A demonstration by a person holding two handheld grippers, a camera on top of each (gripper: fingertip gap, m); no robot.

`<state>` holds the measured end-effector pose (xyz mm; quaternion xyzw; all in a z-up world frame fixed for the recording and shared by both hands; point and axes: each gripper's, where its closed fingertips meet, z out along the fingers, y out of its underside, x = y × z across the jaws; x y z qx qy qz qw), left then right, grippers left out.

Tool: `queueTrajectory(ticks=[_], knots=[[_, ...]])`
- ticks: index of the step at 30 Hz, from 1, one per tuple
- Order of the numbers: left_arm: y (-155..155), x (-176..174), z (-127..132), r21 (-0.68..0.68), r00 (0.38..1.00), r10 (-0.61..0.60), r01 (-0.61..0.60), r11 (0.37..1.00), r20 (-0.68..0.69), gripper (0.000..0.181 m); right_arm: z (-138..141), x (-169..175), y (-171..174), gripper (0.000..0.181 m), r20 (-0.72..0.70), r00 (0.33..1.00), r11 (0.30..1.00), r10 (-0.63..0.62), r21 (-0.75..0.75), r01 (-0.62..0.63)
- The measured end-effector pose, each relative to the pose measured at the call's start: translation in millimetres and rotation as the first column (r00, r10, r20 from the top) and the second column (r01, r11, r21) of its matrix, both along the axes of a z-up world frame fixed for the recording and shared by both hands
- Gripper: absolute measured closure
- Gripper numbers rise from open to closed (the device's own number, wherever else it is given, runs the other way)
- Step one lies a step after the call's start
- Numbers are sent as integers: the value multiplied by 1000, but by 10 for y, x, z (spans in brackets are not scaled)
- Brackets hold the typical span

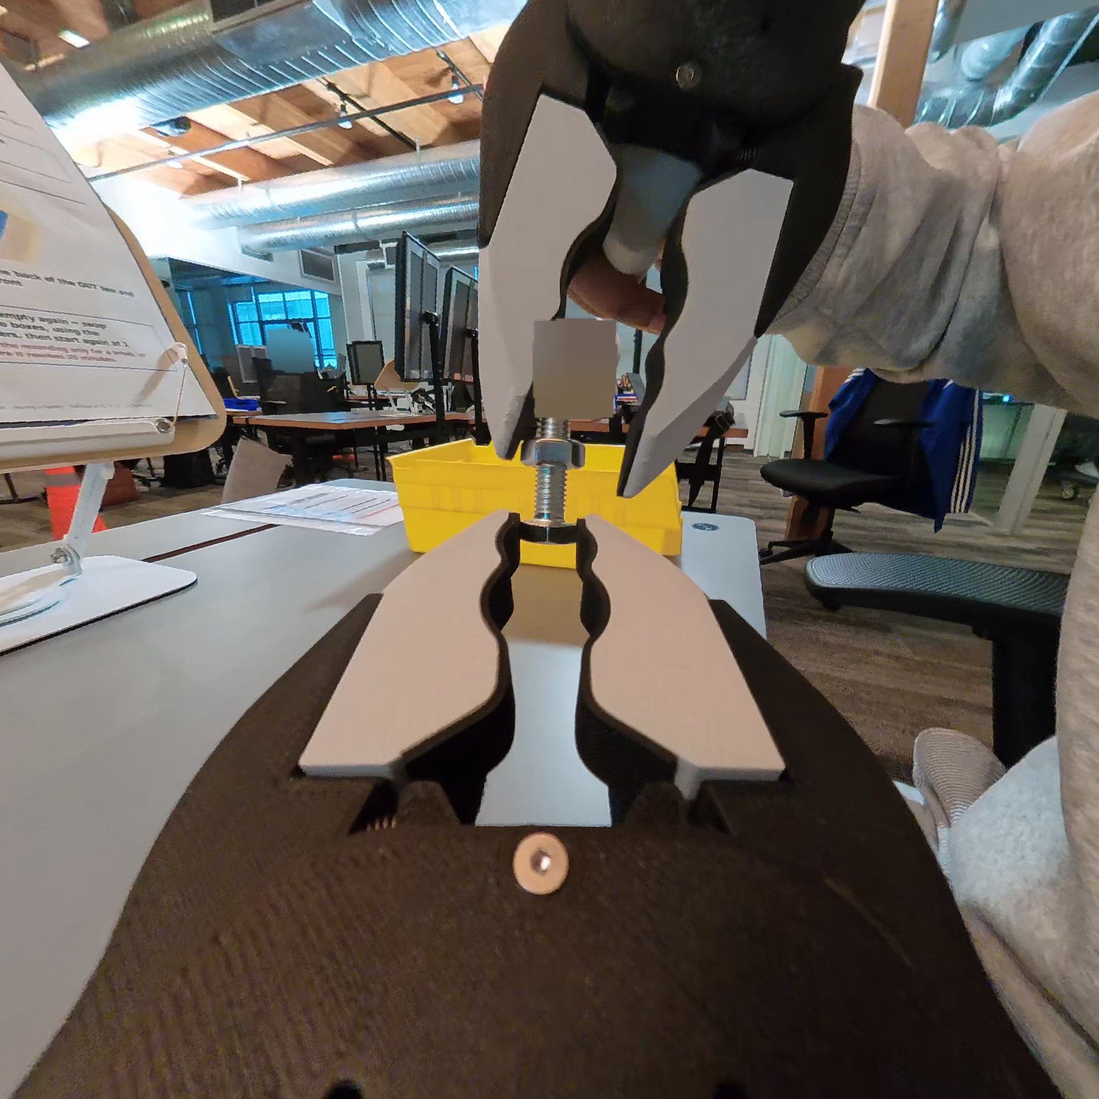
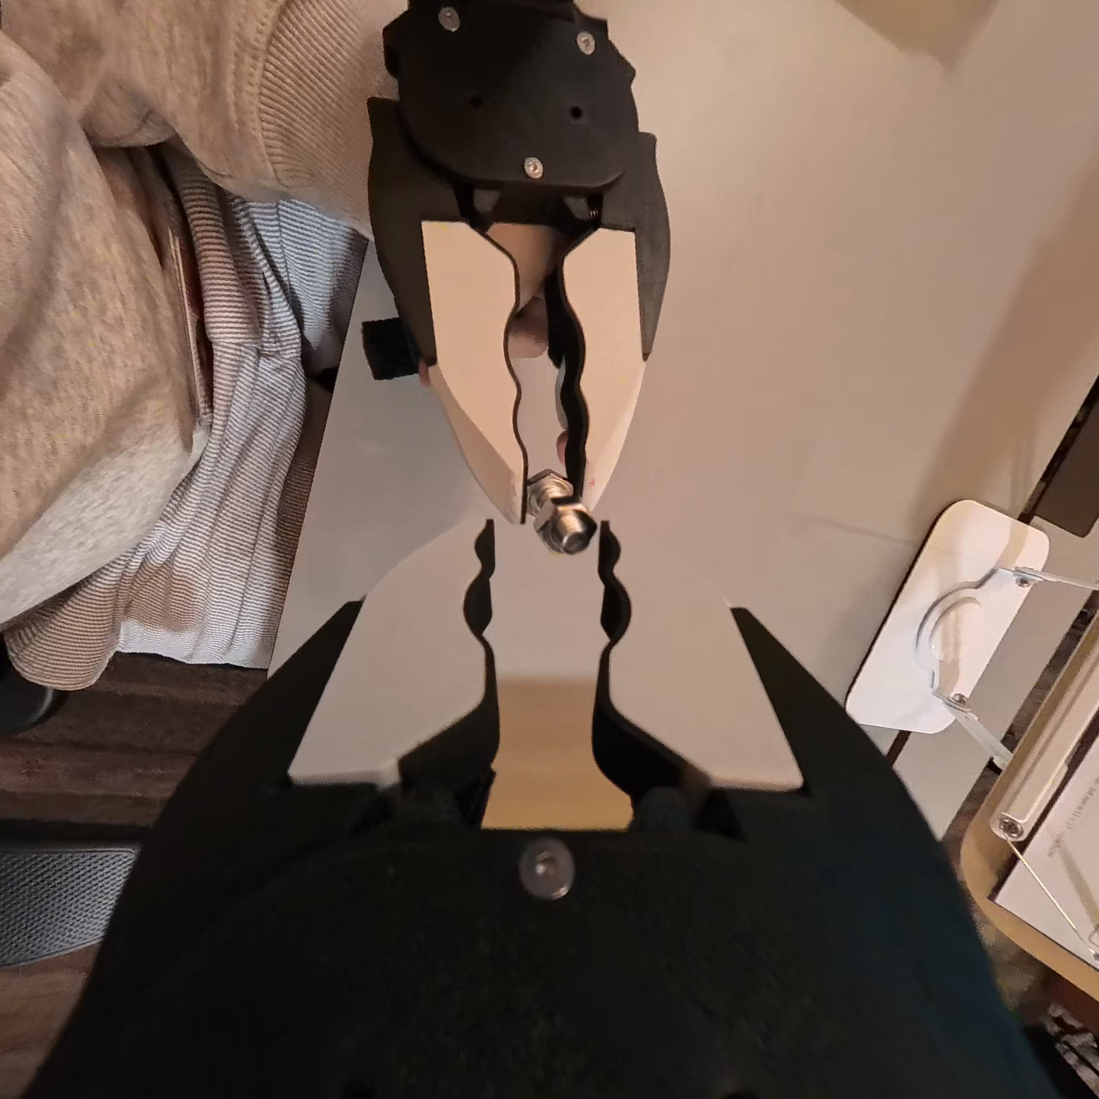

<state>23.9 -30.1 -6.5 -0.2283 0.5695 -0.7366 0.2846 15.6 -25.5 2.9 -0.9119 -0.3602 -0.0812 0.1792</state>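
Observation:
A silver bolt (image 1: 550,496) stands upright above the grey table (image 1: 178,684), with a hex nut (image 1: 553,455) threaded partway down its shaft. My left gripper (image 1: 548,528) is shut on the bolt's head. My right gripper (image 1: 571,470) comes down from above with its jaws open on either side of the nut. One fingertip (image 1: 512,440) touches the nut and the other stands clear of it. In the right wrist view the nut (image 2: 562,523) and the bolt's end lie between my right gripper's (image 2: 546,526) spread tips. There the left gripper (image 2: 547,492) holds the bolt from the far side.
A yellow bin (image 1: 470,493) sits on the table just behind the bolt. A document stand (image 1: 89,357) on a white base (image 1: 95,586) is at the left, also in the right wrist view (image 2: 951,624). A paper sheet (image 1: 315,505) lies nearby. Office chairs (image 1: 832,476) stand to the right. My two grippers' fingertips are within a few centimetres of each other.

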Motion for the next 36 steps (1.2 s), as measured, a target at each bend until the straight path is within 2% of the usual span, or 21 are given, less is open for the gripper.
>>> queueTrajectory(ticks=[7,15,23,30,36], knots=[[-22,11,-30,21,1000,2,-1,1000,-8,163,149,13,36,156,-32,999,999,-15,51,16],[-22,-16,2,7,1000,-9,9,1000,9,163,167,23,-4,167,-98,994,997,-56,43,60],[-50,-43,5,18,999,-24,23,1000,22,163,122,-53,-37,168,-160,985,998,-62,2,63],[-57,-52,7,18,999,-30,30,999,25,163,127,-53,-36,171,-247,962,993,-116,-36,110],[-58,-82,28,1,998,-54,54,999,28,159,148,-54,-12,172,-261,958,993,-119,-34,114]])
